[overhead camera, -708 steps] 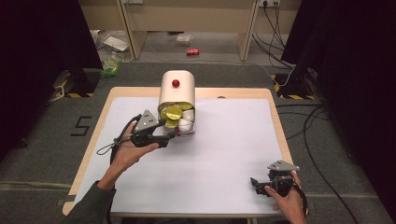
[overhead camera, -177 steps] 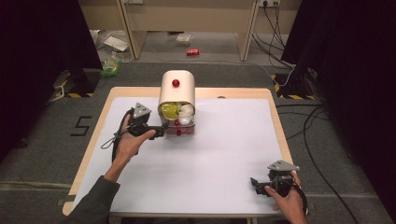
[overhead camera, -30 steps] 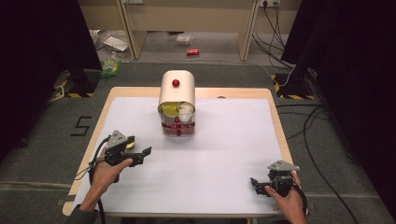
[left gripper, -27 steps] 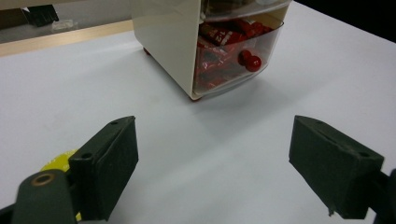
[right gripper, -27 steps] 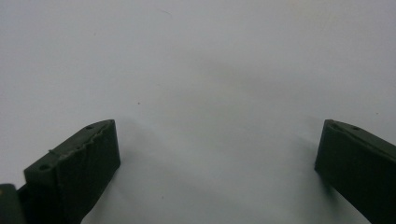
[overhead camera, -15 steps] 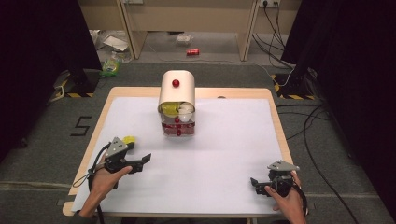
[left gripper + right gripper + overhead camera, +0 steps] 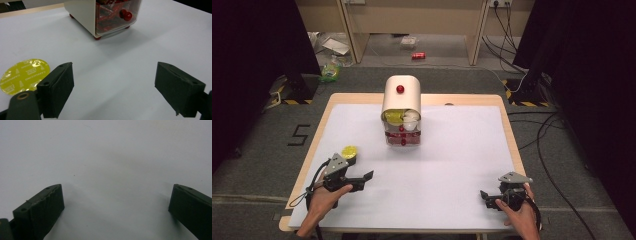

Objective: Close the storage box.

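Note:
A cream dispenser point(image 7: 401, 102) with a red knob stands at the table's far middle; yellow and white pods show in its open front, above a clear drawer point(image 7: 115, 13) of red items. One yellow pod point(image 7: 349, 150) lies flat on the white table near the left edge, and its printed foil lid point(image 7: 24, 75) shows just left of my left jaw. My left gripper point(image 7: 364, 179) sits near the front left, open and empty point(image 7: 113, 86), a little nearer the person than the pod. Over bare table at the front right, my right gripper point(image 7: 485, 195) is open and empty point(image 7: 116, 202).
The white sheet point(image 7: 452, 150) covers most of the wooden table point(image 7: 507, 125). Cables point(image 7: 552, 135) run over the floor at the right, and litter including a red can point(image 7: 418, 55) lies beyond the far edge.
The left gripper went from the dispenser's front to the front left, and a yellow pod now lies on the table. Over the last second the gripper drew back from the pod. The right gripper has stayed put.

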Available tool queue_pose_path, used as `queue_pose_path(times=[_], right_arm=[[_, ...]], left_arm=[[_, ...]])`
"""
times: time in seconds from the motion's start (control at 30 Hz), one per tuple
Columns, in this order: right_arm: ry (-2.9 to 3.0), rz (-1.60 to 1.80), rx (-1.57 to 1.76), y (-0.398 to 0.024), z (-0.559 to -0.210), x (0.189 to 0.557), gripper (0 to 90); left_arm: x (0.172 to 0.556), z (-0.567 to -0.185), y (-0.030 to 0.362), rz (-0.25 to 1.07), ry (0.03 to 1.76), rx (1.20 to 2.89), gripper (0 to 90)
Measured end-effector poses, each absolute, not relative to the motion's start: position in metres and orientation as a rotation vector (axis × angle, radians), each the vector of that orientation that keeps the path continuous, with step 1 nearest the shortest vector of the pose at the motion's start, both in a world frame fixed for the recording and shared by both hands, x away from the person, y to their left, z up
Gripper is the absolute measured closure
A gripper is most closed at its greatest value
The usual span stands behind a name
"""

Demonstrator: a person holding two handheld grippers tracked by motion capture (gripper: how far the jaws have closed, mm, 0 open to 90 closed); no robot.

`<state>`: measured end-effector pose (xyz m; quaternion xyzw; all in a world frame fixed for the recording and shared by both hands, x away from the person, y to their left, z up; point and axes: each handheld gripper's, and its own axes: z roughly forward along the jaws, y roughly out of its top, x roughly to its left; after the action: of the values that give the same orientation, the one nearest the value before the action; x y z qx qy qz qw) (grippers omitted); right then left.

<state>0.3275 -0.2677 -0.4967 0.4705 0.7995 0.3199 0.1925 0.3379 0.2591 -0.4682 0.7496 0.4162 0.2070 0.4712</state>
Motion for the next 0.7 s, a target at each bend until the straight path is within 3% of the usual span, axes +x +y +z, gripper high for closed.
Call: queue_pose_path(times=[0.7], right_arm=[[2.243,0.897,1.321,-0.268,-0.497,0.327,0.3]], left_arm=[[0.322,-0.488,0.265,0.473,1.017,1.848,15.3]])
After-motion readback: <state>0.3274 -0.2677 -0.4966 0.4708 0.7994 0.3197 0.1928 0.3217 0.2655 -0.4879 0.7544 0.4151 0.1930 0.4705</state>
